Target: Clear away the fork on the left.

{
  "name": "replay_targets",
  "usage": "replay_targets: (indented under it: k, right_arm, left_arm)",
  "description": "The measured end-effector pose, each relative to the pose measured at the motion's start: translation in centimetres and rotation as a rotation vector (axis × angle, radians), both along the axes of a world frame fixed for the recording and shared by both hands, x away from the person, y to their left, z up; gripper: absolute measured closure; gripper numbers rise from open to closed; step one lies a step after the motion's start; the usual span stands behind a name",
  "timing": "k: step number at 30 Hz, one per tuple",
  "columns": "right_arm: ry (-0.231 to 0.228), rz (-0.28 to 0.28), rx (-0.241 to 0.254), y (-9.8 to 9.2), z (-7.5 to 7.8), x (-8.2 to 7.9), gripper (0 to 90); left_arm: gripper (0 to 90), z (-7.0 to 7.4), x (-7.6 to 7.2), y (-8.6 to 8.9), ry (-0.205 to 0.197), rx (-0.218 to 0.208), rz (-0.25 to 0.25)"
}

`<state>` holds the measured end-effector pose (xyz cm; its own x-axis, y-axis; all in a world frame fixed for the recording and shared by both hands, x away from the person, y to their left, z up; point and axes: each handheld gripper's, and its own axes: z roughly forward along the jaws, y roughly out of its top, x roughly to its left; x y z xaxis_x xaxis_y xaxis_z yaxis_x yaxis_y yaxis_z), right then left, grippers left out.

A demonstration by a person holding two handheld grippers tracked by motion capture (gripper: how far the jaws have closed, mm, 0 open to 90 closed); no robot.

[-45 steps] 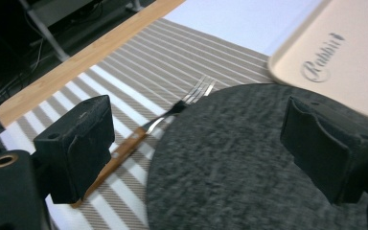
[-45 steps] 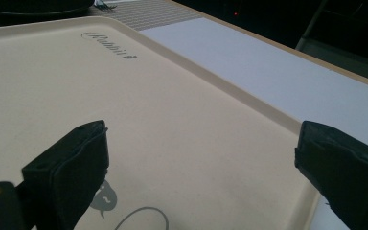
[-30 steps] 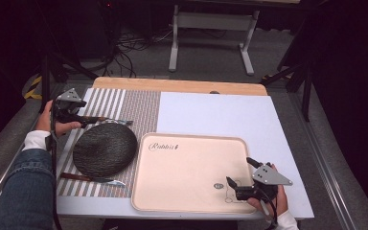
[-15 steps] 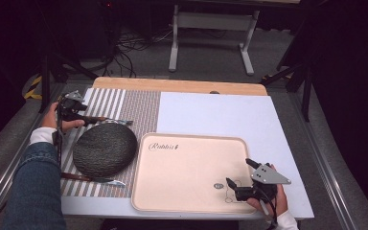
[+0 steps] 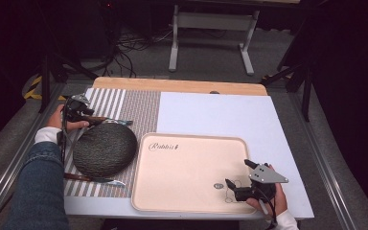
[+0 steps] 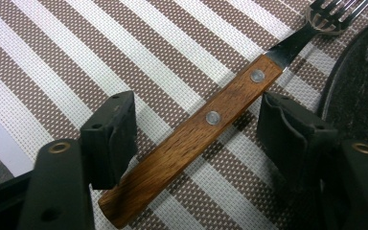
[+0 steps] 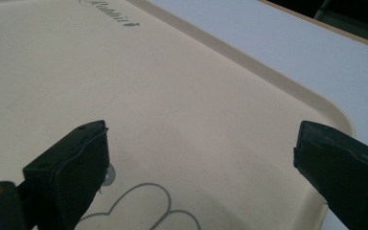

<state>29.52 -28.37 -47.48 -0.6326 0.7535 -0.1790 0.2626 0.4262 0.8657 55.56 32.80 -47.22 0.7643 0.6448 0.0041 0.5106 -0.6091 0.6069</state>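
Note:
A fork [image 6: 206, 124] with a wooden handle and steel tines lies on the striped placemat [image 6: 76, 57], beside the dark round plate [image 6: 364, 81]. My left gripper [image 6: 196, 112] is down over the handle, one jaw on each side. The jaws have just been closing, and a gap still shows between each pad and the wood. In the high view the left gripper [image 5: 88, 117] is at the placemat's left edge with the fork [image 5: 112, 121] pointing right. My right gripper [image 5: 238, 174] is open and empty over the near right corner of the cream tray [image 5: 191, 136].
A knife [image 5: 93, 179] with a wooden handle lies on the placemat [image 5: 139, 105] in front of the plate [image 5: 105, 149]. A white board [image 5: 220, 112] covers the table's right part beyond the tray. The tray's raised rim [image 7: 278, 81] runs ahead of the right gripper.
My left hand has come down and slightly nearer onto the fork's handle. The right hand and gripper have stayed where they were.

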Motion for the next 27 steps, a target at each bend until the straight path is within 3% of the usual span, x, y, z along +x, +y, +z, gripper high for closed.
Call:
replay_targets:
  k: [2,8,11,17,23,27]
  right_arm:
    - [0.003,0.001,-0.003,0.0,0.0,0.0,6.0]
    - [0.009,0.003,-0.007,0.0,-0.1,0.0,6.1]
    - [0.012,0.004,-0.009,0.1,-0.1,0.0,6.2]
    - [0.01,0.008,-0.008,0.1,0.0,0.0,6.2]
    - [0.006,0.011,0.008,-0.1,0.1,-0.1,6.2]
    - [0.0,0.01,0.018,-0.3,0.2,-0.1,6.2]
  left_arm:
    - [35.4,0.1,-0.1,-0.1,0.005,-0.002,-0.002]
    - [64.5,0.7,-0.4,-0.9,0.029,0.04,-0.078]
    - [75.7,0.8,-0.5,-1.3,0.016,0.058,-0.077]
    - [76.0,0.6,-1.2,-1.5,-0.041,0.071,-0.024]
    - [76.2,1.1,-2.5,-2.0,-0.148,0.04,0.039]
    - [76.2,1.7,-2.9,-2.2,-0.186,0.022,0.05]
